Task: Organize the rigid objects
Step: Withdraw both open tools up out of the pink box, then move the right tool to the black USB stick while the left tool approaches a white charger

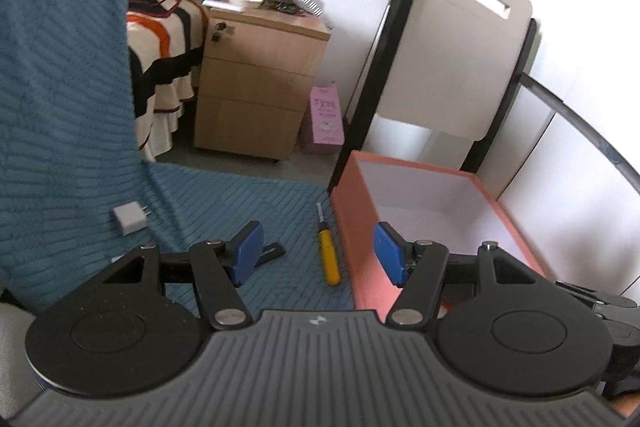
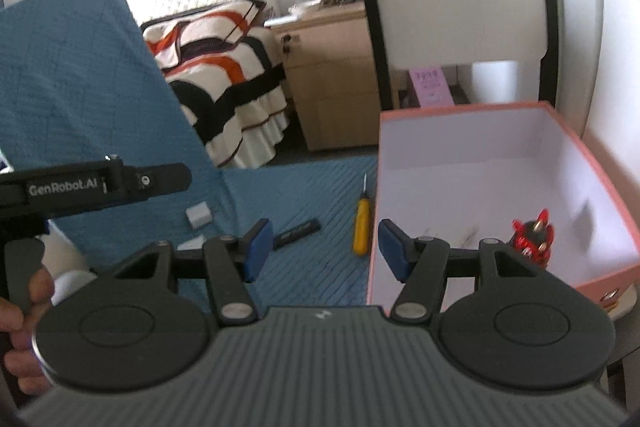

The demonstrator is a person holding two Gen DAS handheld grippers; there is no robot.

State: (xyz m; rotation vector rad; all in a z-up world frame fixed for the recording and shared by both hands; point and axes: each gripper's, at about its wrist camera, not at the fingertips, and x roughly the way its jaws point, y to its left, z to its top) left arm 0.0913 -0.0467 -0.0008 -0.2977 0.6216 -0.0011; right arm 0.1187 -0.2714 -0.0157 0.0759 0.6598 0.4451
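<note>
A pink box with a white inside stands on the blue cover. A red and black toy lies in it. A yellow-handled screwdriver lies just left of the box. A black bar and a white charger plug lie further left. My left gripper is open and empty above the screwdriver and the box wall. My right gripper is open and empty, above the same spot.
The blue quilted cover rises as a back at the left. Beyond it are a striped bed, a wooden nightstand, a pink carton and a white and black panel. The left gripper's body shows in the right wrist view.
</note>
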